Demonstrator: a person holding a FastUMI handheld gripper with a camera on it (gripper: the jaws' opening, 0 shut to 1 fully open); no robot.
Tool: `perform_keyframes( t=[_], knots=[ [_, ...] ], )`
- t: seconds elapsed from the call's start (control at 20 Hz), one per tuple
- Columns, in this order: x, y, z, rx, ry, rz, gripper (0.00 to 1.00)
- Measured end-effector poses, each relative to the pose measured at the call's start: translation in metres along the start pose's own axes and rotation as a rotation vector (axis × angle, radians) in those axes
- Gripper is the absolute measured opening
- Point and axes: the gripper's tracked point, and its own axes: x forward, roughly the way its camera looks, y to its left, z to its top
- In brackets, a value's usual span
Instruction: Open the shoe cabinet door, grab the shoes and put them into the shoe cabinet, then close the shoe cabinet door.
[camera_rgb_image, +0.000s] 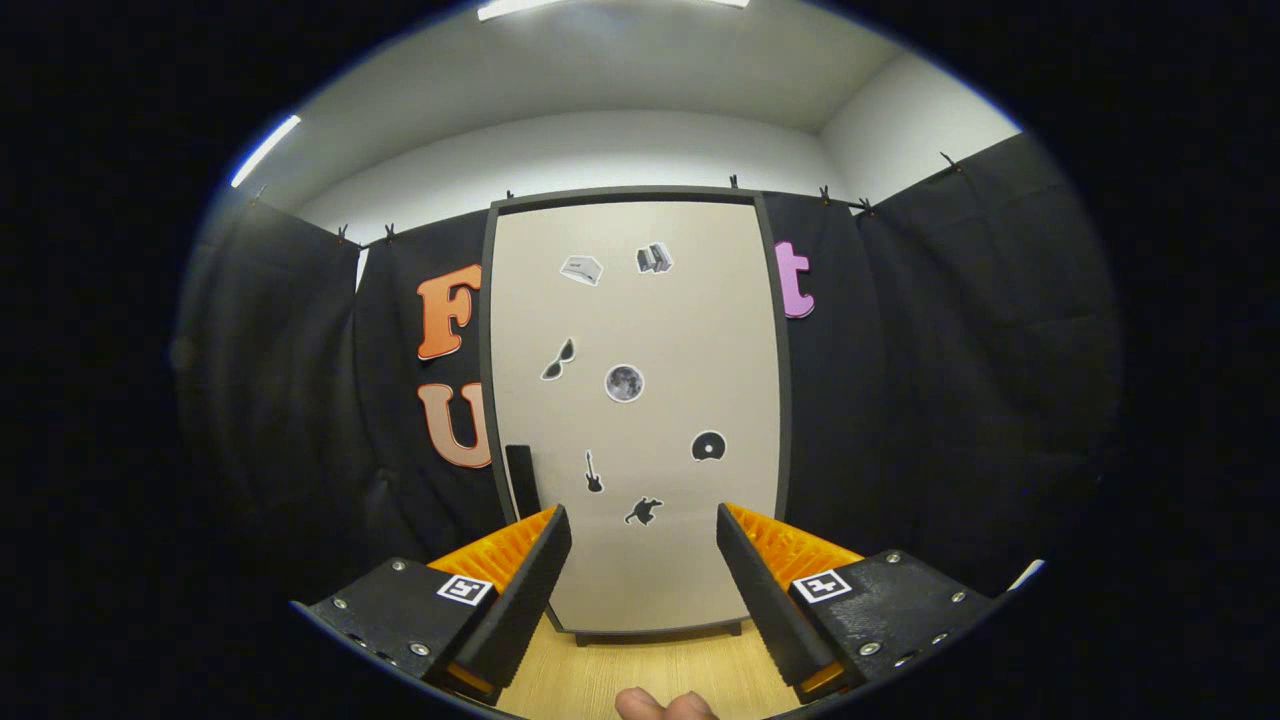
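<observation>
A tall shoe cabinet (640, 330) stands straight ahead, beyond my fingers, against the black cloth wall. Its beige door is shut, framed in dark grey and dotted with several small stickers. A dark vertical handle (522, 480) sits near the door's lower left edge, just above my left fingertip. My gripper (645, 535) is open, fingers wide apart with nothing between them, held some way back from the door.
A light wooden floor (650, 670) runs from under the fingers to the cabinet's base. Black cloth walls close in on both sides. A person's fingertips (665, 705) show at the floor below the gripper.
</observation>
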Motion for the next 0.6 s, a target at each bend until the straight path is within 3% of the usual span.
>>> perform_keyframes(
  t=[0.15,0.6],
  knots=[
    [-0.022,-0.023,0.012,-0.01,-0.037,0.002,0.93],
    [-0.051,-0.028,0.018,-0.001,-0.063,0.086,0.93]
  ],
)
